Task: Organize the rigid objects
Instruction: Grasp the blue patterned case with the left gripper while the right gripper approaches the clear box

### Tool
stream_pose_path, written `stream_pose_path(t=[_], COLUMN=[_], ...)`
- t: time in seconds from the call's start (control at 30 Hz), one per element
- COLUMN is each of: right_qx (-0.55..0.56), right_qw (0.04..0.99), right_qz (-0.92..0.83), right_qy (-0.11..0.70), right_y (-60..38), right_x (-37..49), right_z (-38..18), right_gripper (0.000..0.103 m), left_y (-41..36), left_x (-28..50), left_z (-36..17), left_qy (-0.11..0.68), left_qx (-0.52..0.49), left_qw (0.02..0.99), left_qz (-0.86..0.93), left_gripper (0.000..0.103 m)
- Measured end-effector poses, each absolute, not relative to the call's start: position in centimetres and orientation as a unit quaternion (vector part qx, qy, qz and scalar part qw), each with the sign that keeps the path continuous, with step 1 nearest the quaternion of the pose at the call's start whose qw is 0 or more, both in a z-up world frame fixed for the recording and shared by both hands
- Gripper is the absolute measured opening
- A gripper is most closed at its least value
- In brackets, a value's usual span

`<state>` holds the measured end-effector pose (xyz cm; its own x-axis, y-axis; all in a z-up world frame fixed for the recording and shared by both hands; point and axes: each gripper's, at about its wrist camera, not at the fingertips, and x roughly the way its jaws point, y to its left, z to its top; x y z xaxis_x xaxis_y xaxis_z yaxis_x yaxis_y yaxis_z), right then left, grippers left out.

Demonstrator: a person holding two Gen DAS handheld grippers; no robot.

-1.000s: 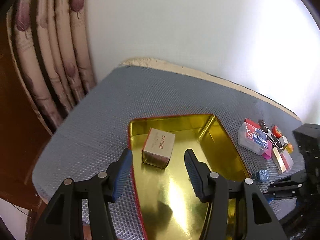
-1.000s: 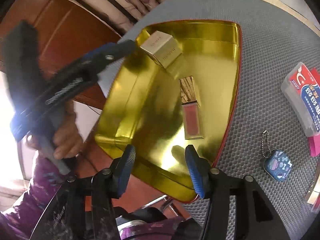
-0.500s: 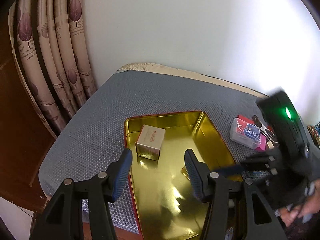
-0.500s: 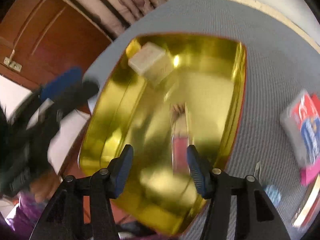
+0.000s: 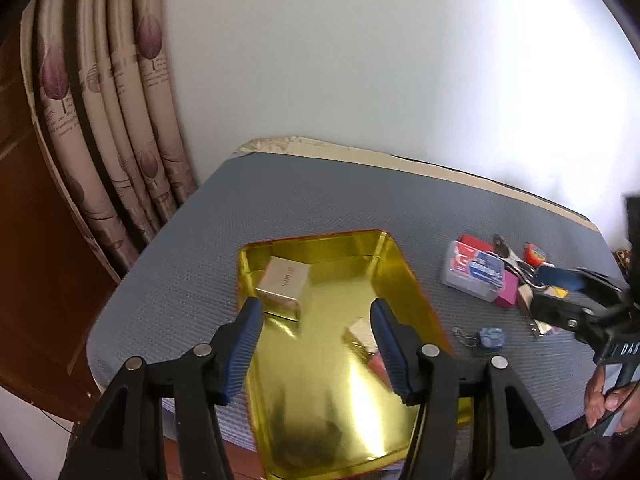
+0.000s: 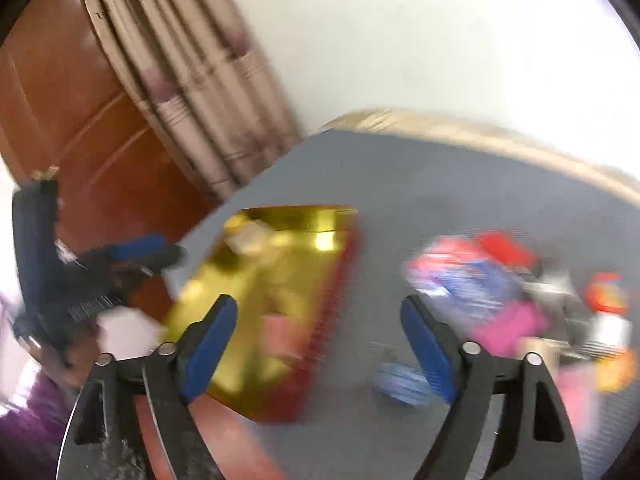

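With both claws empty and spread, this looks like the gap between placements: two items sit in the shiny gold rectangular metal tray w/ red outer rim, and the rest wait in a pile to its right. Left claw hangs above the tray's near half, gripping nothing. Right claw, fingers wide apart, points at grey mesh-textured bench between tray and pile; its view is badly motion-blurred.

In tray: small beige cardboard box near far-left corner, and a slim gold-capped pink cosmetic tube on the right side, partly hidden by left claw finger.

Next move, prob.: right claw picks from pile, e.g. small blue keychain charm lying just beside the tray, or clear plastic case w/ red-blue label further out. Needs claw lined up over one item, clear of neighbours.

Vs 0.5 s ago: right claw has swung off the tray toward the pile; left view has pulled back.
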<state>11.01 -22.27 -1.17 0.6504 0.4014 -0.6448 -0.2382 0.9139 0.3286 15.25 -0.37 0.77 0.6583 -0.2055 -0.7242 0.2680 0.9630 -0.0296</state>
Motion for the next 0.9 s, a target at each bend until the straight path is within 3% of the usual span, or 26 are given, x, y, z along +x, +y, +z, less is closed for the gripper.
stream_pose_path(t=[0.13, 0.37, 0.57, 0.9], right_qx=[0.027, -0.012, 0.010, 0.045], right_qw=[0.937, 0.916, 0.907, 0.913], right_qz=[0.038, -0.094, -0.089, -0.055], right_qy=[0.347, 0.389, 0.411, 0.403], right_y=[-29.0, -39.1, -42.5, -43.3], right_x=[6.0, 1.0, -0.4, -0.2], right_z=[-1.4, -5.4, -8.4, -9.3], right_gripper=[0.101, 0.102, 0.102, 0.102], left_y=[-2.6, -11.5, -18.1, -20.2], left_x=[14.7, 13.3, 15.1, 18.0], left_z=[0.6, -2.0, -5.2, -9.8], left_qy=[0.432, 0.507, 0.557, 0.589], left_qx=[0.006, 0.025, 0.043, 0.079], left_qw=[0.880, 0.817, 0.789, 0.775], left_qz=[-0.195, -0.273, -0.254, -0.216], left_gripper=[0.057, 0.057, 0.057, 0.057])
